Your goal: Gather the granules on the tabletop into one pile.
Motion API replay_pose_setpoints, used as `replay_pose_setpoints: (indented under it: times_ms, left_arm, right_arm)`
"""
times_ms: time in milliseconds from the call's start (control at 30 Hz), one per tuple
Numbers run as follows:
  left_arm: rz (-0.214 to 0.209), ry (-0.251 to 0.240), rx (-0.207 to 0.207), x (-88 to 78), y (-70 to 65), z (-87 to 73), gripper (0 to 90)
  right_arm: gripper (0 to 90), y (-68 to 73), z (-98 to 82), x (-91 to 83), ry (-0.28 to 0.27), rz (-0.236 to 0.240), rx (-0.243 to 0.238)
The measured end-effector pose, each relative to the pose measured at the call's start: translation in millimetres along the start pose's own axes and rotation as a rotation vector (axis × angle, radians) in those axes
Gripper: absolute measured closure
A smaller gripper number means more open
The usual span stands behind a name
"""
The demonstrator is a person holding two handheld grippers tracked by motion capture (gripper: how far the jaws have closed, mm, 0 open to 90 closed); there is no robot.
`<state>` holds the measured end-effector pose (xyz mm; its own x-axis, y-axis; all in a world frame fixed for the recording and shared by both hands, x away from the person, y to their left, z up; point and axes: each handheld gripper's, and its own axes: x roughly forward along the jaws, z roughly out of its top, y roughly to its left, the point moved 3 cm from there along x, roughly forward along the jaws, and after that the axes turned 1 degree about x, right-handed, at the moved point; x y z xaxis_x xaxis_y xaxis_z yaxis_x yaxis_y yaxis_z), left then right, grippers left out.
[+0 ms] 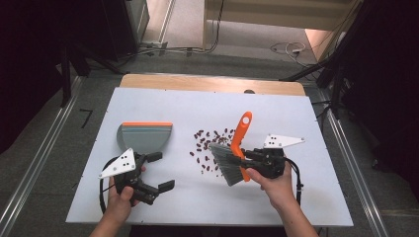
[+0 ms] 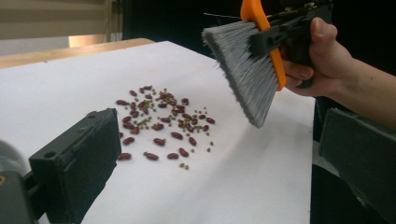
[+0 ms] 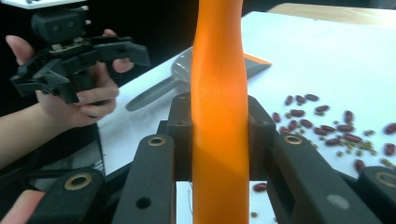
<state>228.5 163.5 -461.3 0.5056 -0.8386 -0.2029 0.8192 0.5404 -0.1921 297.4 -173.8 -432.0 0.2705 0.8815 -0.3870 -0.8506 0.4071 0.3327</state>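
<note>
A small hand brush (image 1: 236, 150) with an orange handle and grey bristles is held tilted just above the white table (image 1: 296, 197), its bristles hanging at the near right edge of a scatter of red beans (image 1: 210, 145) and smaller green ones. The handle is pinched between the closed jaws of the right gripper (image 3: 219, 135), seen close up in the right gripper view. To the left of the beans, well apart from them, a grey dustpan (image 1: 144, 137) with an orange lip lies flat on the table, touched by nothing. Just in front of it the left gripper (image 1: 158, 171) is held with its jaws spread wide and nothing between them. The sweeping step is judged to be only beginning. Next, the dustpan's handle would need to be gripped by the left gripper and its lip set beside the beans, so that they can be swept in.
</note>
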Motion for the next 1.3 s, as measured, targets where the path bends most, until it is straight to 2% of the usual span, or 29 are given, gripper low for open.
replay_pose_setpoints:
  times_ms: [33,133,167,200,267,300,333,367,433,533,567,633,667,700,733,900,967,1000,1033,1067,1100,1300]
  left_arm:
    - [0.013,0.001,0.003,-2.5,1.5,-0.5,0.2]
    - [0.037,0.007,0.005,-8.5,5.8,-2.8,0.2]
    - [0.047,0.013,0.005,-9.7,7.0,-3.8,0.2]
    - [0.055,0.015,0.007,-10.7,8.3,-4.7,0.2]
    - [0.071,0.018,0.011,-12.5,10.8,-5.7,0.2]
    - [0.078,0.015,0.008,-13.5,12.0,-6.0,0.2]
    - [0.081,0.015,0.007,-14.6,13.0,-6.5,0.2]
    - [0.086,0.016,0.01,-15.3,13.9,-7.2,0.2]
    - [0.104,0.026,0.019,-16.4,15.0,-8.7,0.2]
    - [0.118,0.039,0.029,-17.3,16.8,-10.4,0.2]
    - [0.126,0.045,0.031,-17.8,17.4,-10.7,0.2]
    - [0.13,0.045,0.031,-19.5,18.6,-10.7,0.2]
    - [0.135,0.047,0.032,-20.6,19.2,-10.8,0.2]
    - [0.139,0.046,0.032,-21.6,20.2,-10.9,0.2]
    - [0.142,0.044,0.031,-22.4,21.3,-11.3,0.2]
    - [0.165,0.056,0.03,-25.3,25.4,-14.1,0.2]
    - [0.166,0.056,0.028,-25.1,26.2,-14.9,0.2]
    - [0.169,0.058,0.029,-25.1,26.6,-15.2,0.2]
    - [0.168,0.056,0.028,-25.0,26.9,-15.3,0.2]
    - [0.168,0.057,0.026,-24.7,26.9,-15.5,0.2]
    - [0.169,0.058,0.025,-24.4,27.0,-15.8,0.2]
    - [0.167,0.067,0.026,-22.8,28.2,-17.7,0.2]
  right_arm:
    - [68.5,-3.0,0.8,-2.6,0.003,-0.026,0.002]
    - [68.4,-5.7,2.2,-5.0,0.011,-0.053,-0.001]
    - [68.5,-7.7,4.3,-8.0,0.024,-0.086,-0.01]
    - [68.5,-7.7,4.3,-8.0,0.024,-0.086,-0.01]
    - [68.5,-11.2,8.5,-13.7,0.038,-0.136,-0.021]
    - [68.5,-11.2,8.5,-13.7,0.038,-0.136,-0.021]
    - [68.5,-15.0,11.9,-17.4,0.052,-0.173,-0.025]
    - [68.5,-17.3,13.7,-18.8,0.057,-0.189,-0.024]
    - [68.4,-20.0,15.4,-20.2,0.06,-0.206,-0.025]
    - [68.5,-32.7,22.6,-21.5,0.104,-0.276,-0.023]
    - [68.5,-32.7,22.6,-21.5,0.104,-0.276,-0.023]
    - [68.4,-42.0,30.6,-20.5,0.143,-0.331,-0.037]
    - [68.4,-42.0,30.6,-20.5,0.143,-0.331,-0.037]
    - [68.4,-47.4,36.7,-19.2,0.17,-0.372,-0.051]
    - [68.4,-47.4,36.7,-19.2,0.17,-0.372,-0.051]
    - [68.5,-63.4,49.8,-12.5,0.238,-0.459,-0.077]
    - [68.5,-70.7,53.5,-7.8,0.28,-0.496,-0.085]
    - [68.4,-77.7,56.9,-1.7,0.324,-0.53,-0.101]
    - [68.4,-77.7,56.9,-1.7,0.324,-0.53,-0.101]
    - [68.4,-83.5,59.7,5.3,0.366,-0.561,-0.118]
    - [68.4,-83.5,59.7,5.3,0.366,-0.561,-0.118]
    - [68.4,-99.7,65.3,25.1,0.471,-0.634,-0.152]
